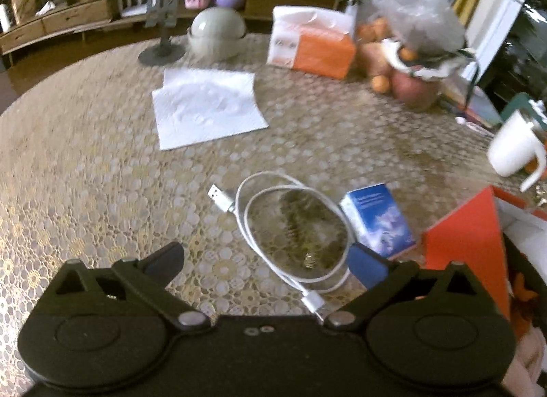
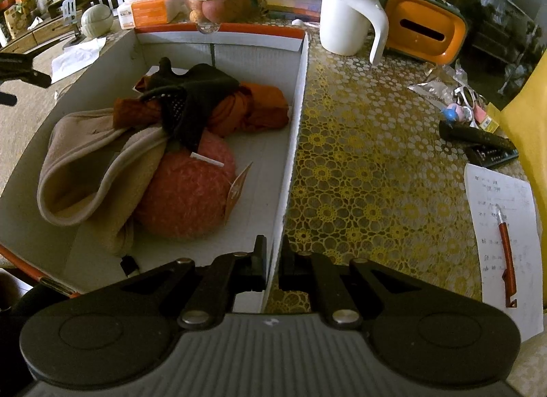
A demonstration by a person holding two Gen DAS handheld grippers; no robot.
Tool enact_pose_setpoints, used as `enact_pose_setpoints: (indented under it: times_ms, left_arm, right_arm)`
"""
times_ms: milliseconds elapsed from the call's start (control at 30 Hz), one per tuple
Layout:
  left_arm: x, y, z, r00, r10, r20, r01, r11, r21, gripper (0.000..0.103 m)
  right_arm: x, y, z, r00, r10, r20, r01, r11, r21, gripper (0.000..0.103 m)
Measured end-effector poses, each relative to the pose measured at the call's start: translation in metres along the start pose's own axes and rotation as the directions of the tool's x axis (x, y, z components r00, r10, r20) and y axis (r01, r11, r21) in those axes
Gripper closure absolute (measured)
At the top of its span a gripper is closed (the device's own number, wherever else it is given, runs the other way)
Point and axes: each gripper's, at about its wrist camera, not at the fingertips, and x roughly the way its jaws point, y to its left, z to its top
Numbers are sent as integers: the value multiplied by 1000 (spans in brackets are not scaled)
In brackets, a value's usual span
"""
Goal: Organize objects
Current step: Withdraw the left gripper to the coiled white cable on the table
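Note:
A coiled white USB cable (image 1: 294, 226) lies on the lace tablecloth, partly between the tips of my left gripper (image 1: 266, 260), which is wide open and touches nothing. A small blue box (image 1: 379, 219) sits just right of the cable, beside the orange outer wall of the cardboard box (image 1: 468, 229). My right gripper (image 2: 273, 256) is shut on the right wall of that cardboard box (image 2: 295, 116), one finger inside and one outside. In the box lie a beige cloth (image 2: 85, 164), an orange knitted ball (image 2: 188, 198), a black glove (image 2: 191, 96) and an orange cloth (image 2: 253, 106).
A white napkin (image 1: 208, 106), a tissue pack (image 1: 314, 44), a fruit bag (image 1: 410, 55) and a green domed container (image 1: 217, 32) stand at the back. Right of the box are a white mug (image 2: 348, 17), an orange tissue holder (image 2: 424, 31), a remote (image 2: 478, 137) and a paper with a pen (image 2: 506, 243).

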Motion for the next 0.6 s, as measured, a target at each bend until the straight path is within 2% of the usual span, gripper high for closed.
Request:
enact_pose_setpoints:
  times_ms: [200, 400, 500, 600]
  left_arm:
    - [24, -1, -1, 998, 49, -29, -49, 999, 2, 4]
    - [42, 1, -1, 996, 70, -57, -71, 997, -4, 12]
    - [44, -1, -1, 996, 74, -50, -74, 997, -4, 18]
    - [44, -1, 0, 997, 63, -46, -63, 998, -12, 29]
  right_arm:
    - [0, 1, 1, 1000, 1, -3, -1, 1000, 1, 98]
    - [1, 0, 0, 1000, 2, -4, -2, 1000, 0, 98]
    - [1, 0, 0, 1000, 2, -4, -2, 1000, 0, 98]
    - [1, 0, 0, 1000, 3, -4, -3, 1000, 1, 98]
